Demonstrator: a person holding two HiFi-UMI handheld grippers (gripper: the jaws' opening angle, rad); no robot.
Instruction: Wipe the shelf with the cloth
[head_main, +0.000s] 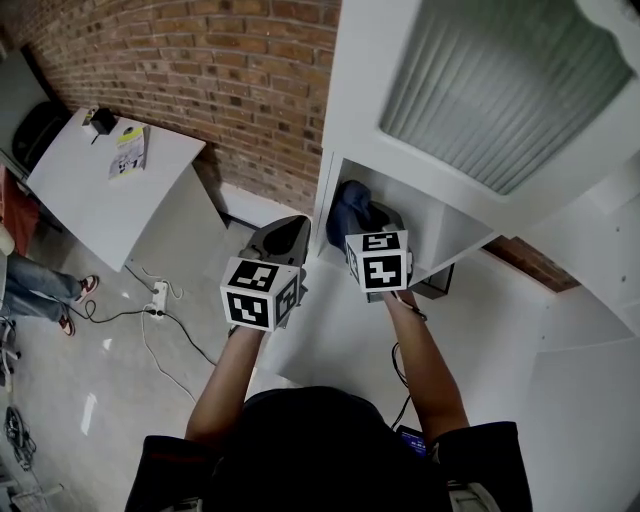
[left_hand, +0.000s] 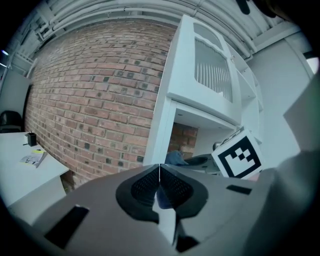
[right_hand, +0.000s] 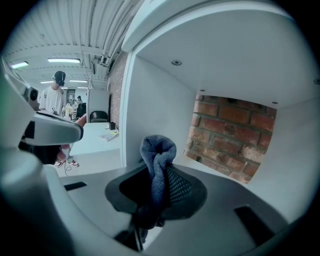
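I have both forearms stretched forward, side by side. My right arm reaches up to the mouth of the open shelf in the white cabinet, carrying the right gripper just inside the opening. Its jaws are clamped on the blue cloth, which bunches up in a knot above the pads and hangs down between them. From the head view the cloth sits at the left end of the shelf compartment, close to its side wall; I cannot tell whether it touches the shelf floor.

My left arm sits slightly lower and to the left, holding the left gripper outside the cabinet, aimed at its left edge. Its jaws are pressed together with nothing held between them.

A brick wall runs behind the cabinet and shows through the shelf's open back.
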